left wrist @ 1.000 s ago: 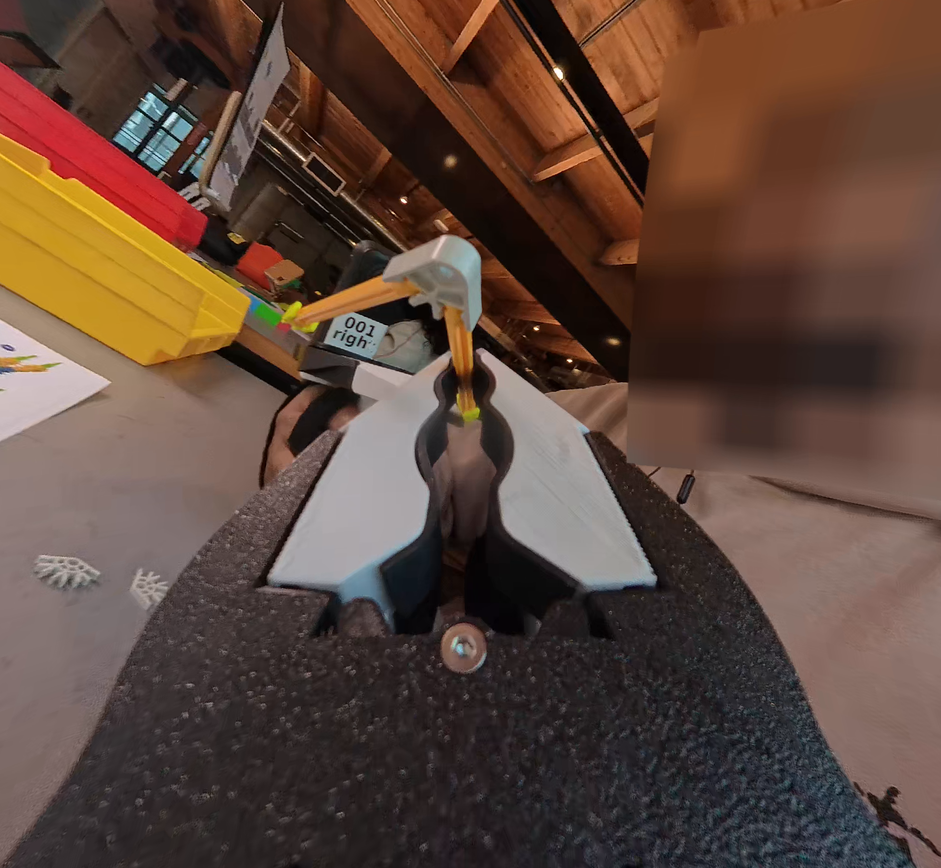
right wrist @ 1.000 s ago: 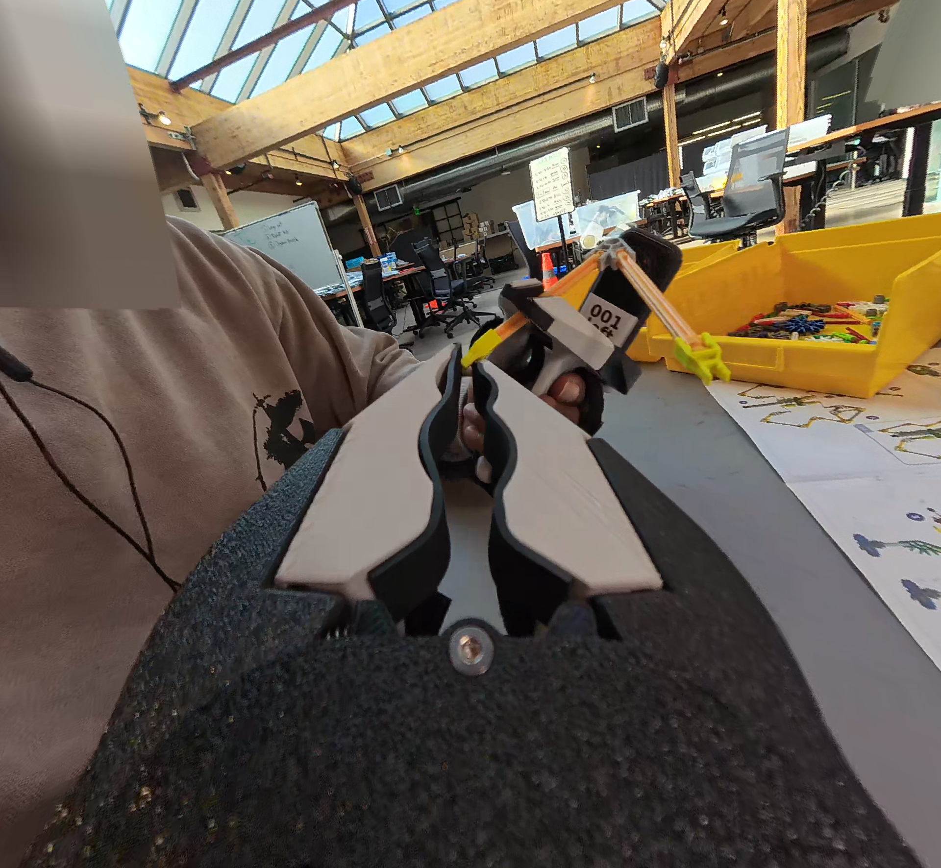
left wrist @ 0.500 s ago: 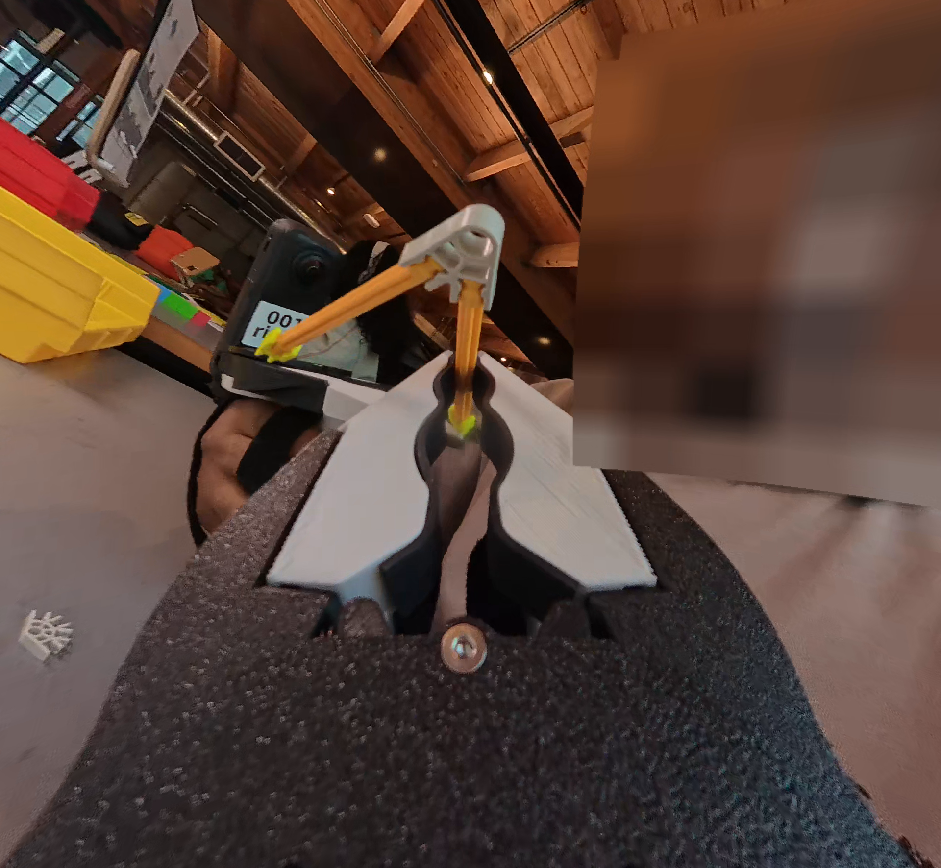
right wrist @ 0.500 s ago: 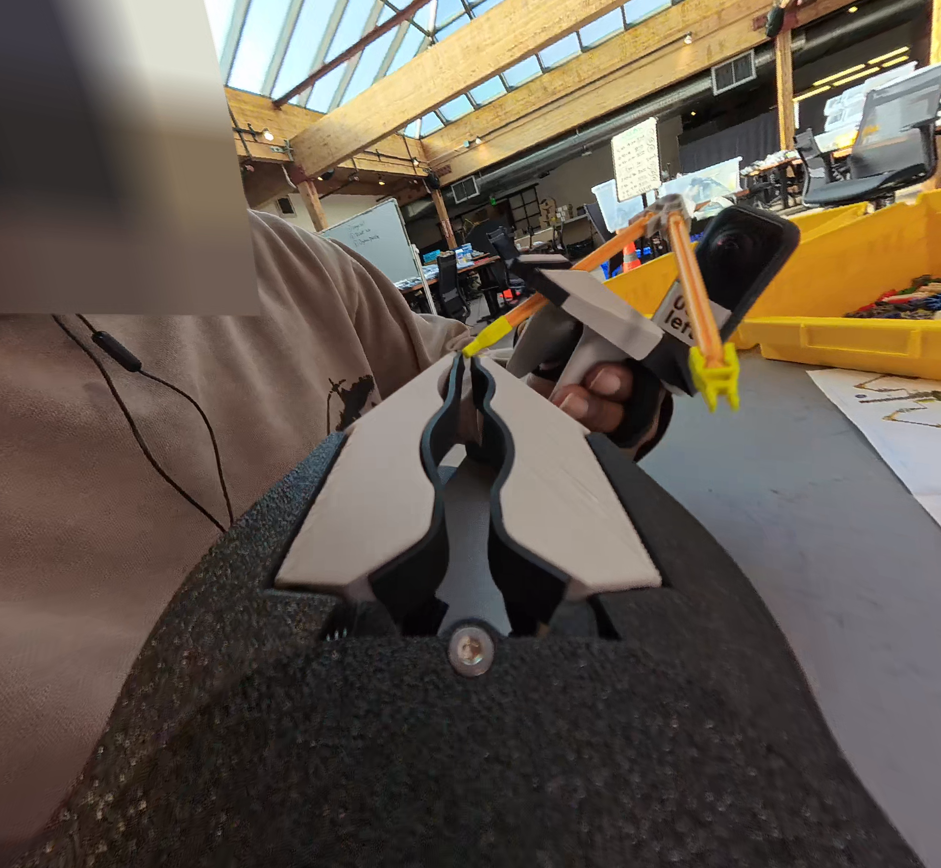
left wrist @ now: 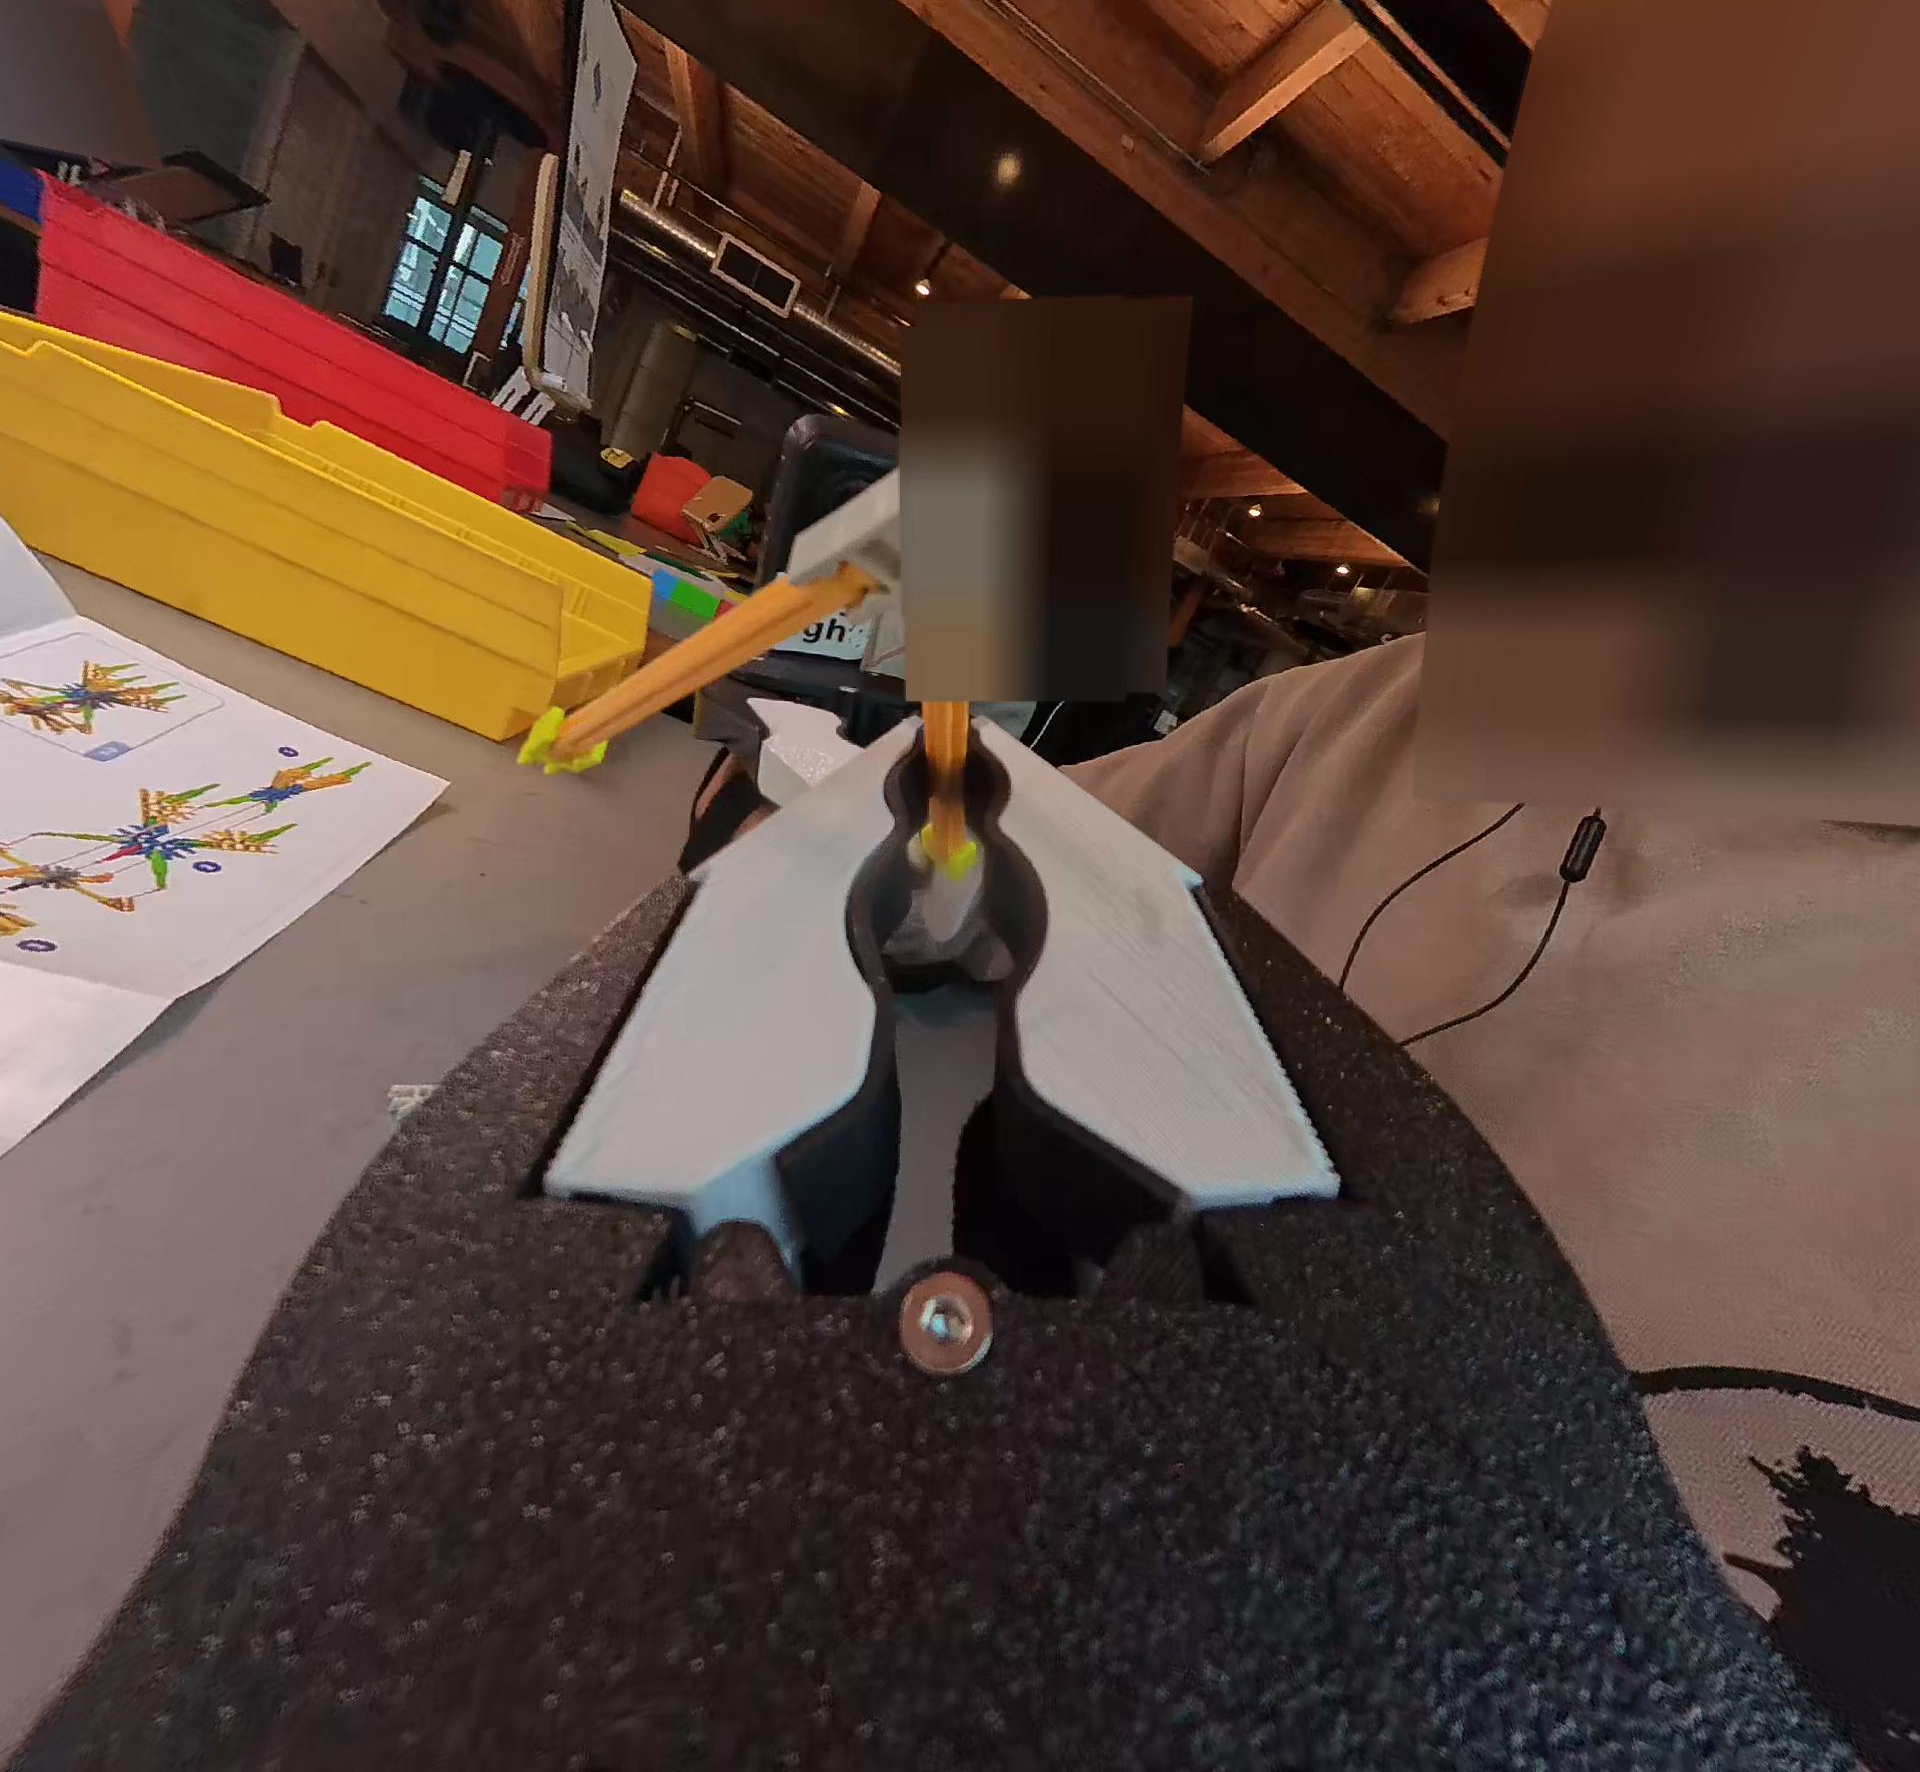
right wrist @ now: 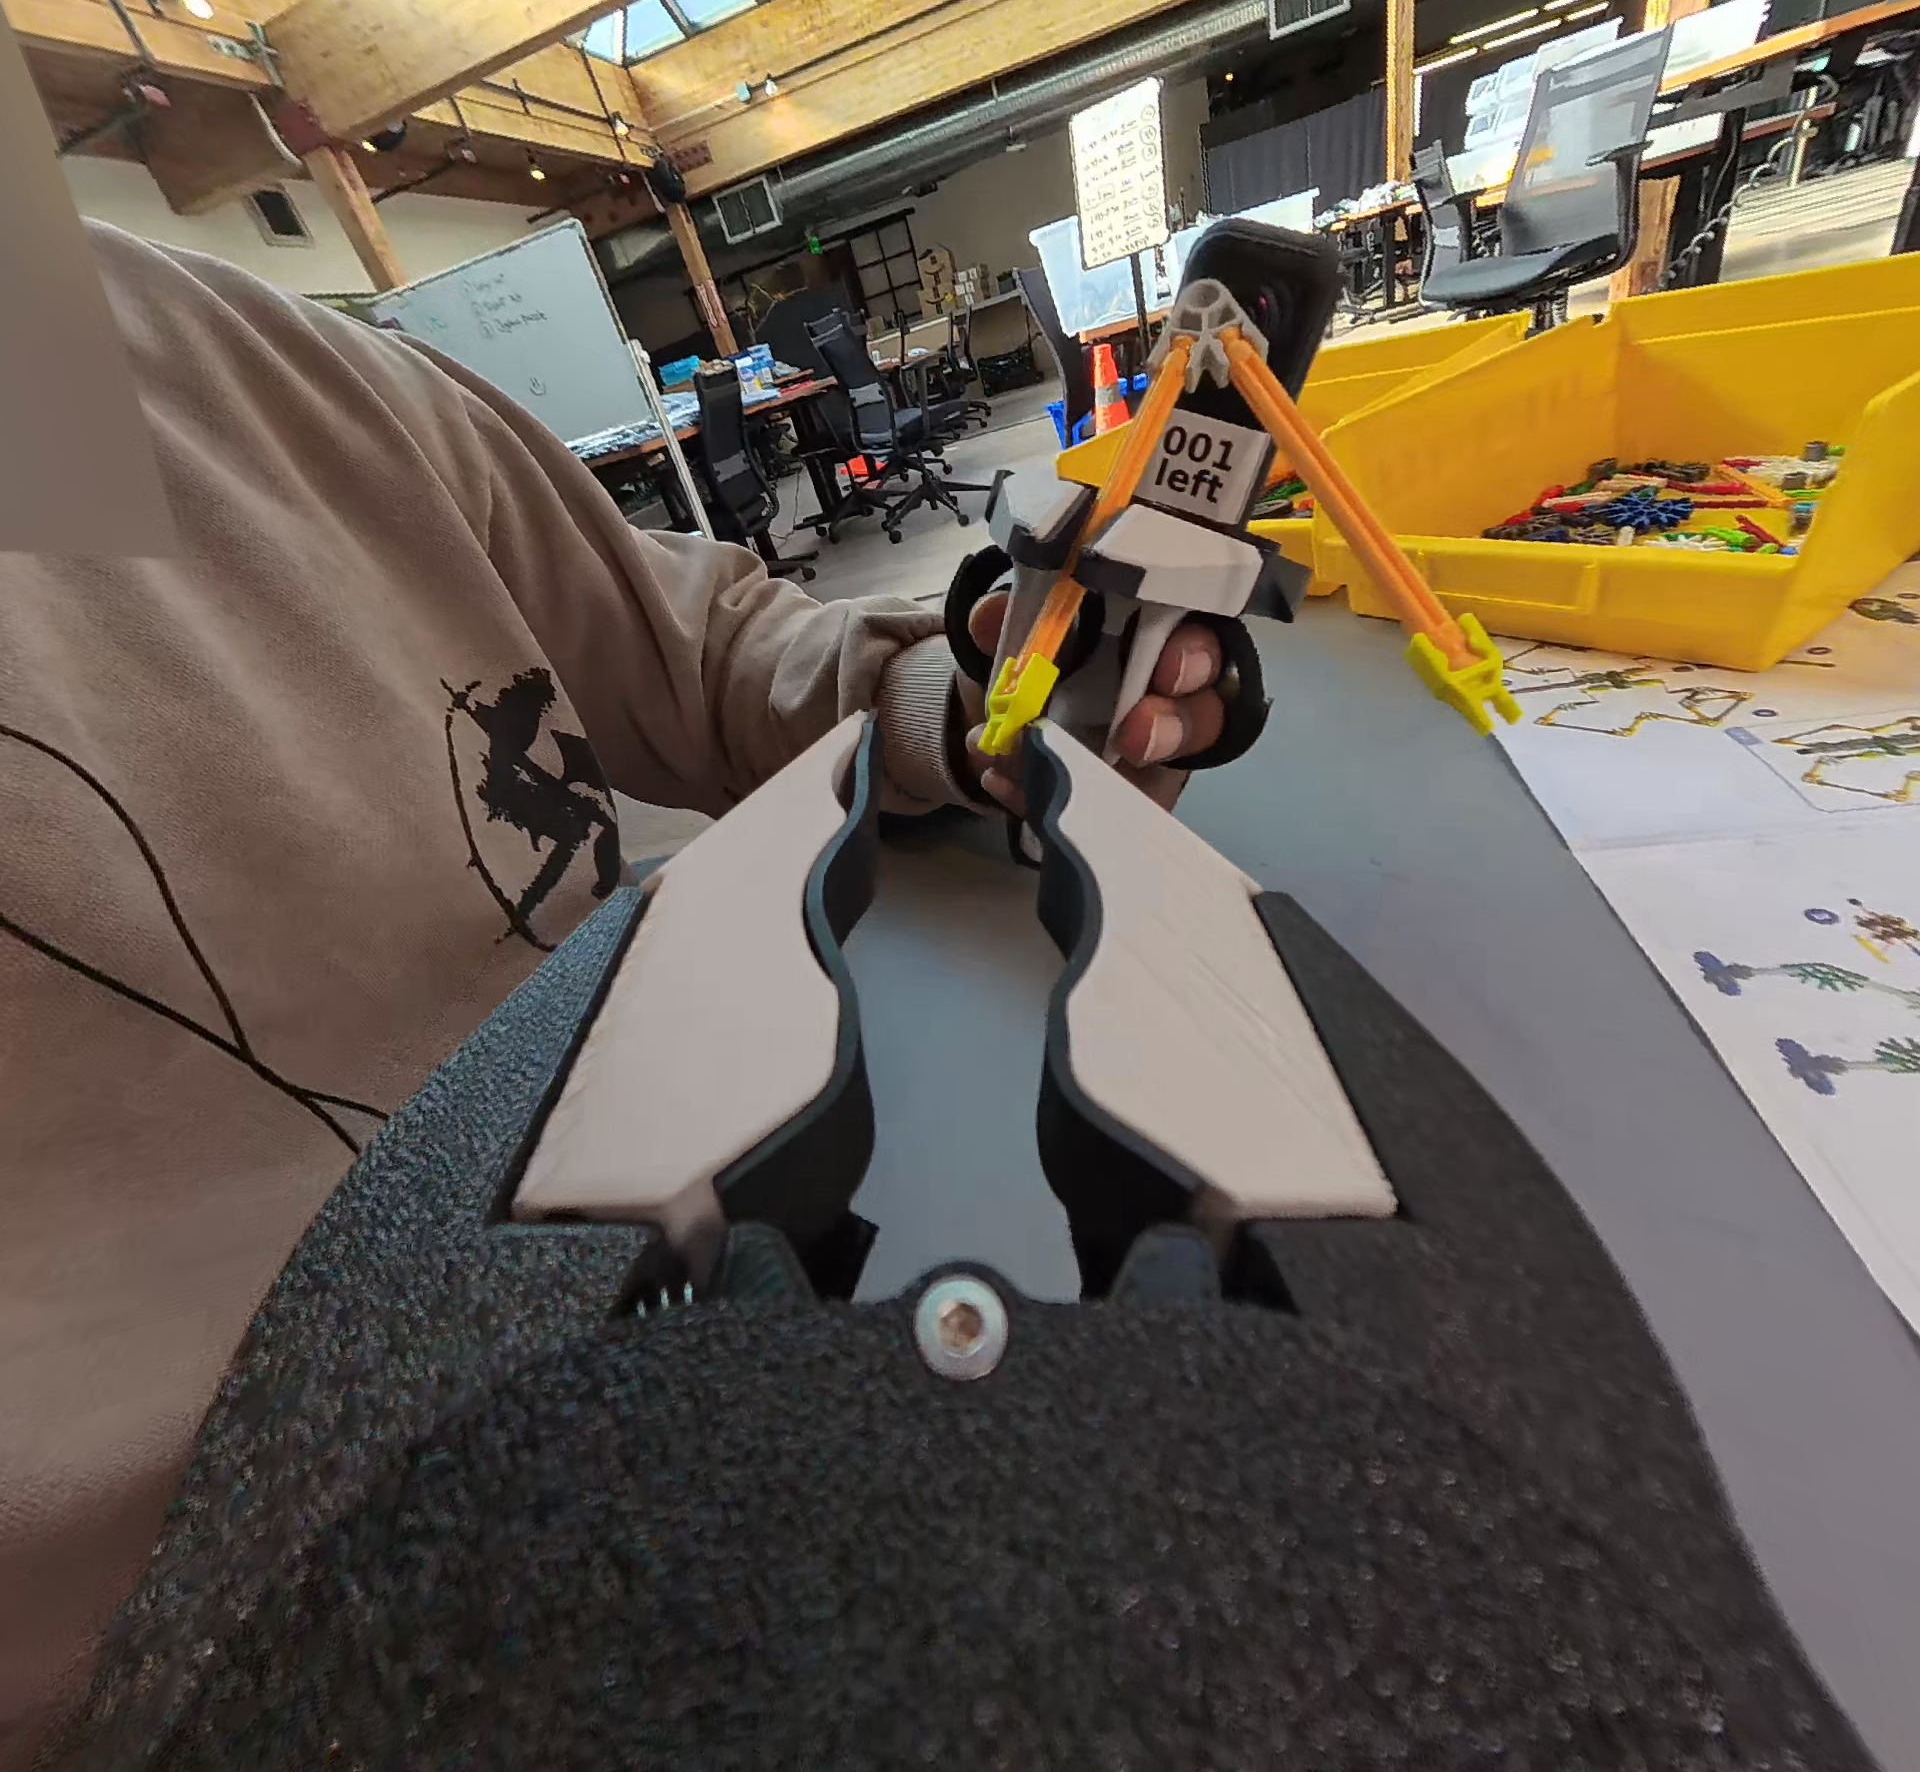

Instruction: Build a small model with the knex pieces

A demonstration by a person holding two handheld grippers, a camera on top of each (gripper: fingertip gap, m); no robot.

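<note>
Rod assembly (right wrist: 1351,517): two orange rods meeting at a grey connector (right wrist: 1205,340), held in the air at centre frame of the right wrist view, above the table.

- Grey table (right wrist: 1403,839): bare strip at centre; open room lies here.
- Yellow bin (right wrist: 1558,579): right edge, loose pieces inside; its wall bounds that room.
- Printed sheet (right wrist: 1766,787): lower right, flat on the table.
- Left gripper (left wrist: 945,756): tongs closed narrowly on one rod near its lower end. A grip this low probably lets the assembly swing.
- Right gripper (right wrist: 951,746): tongs wide, holding nothing.
- Yellow-green clip (right wrist: 1013,704): at the right gripper's fingertip; contact cannot be told.
- Second clip (right wrist: 1460,673): free end, hanging just before the bin wall.
</note>
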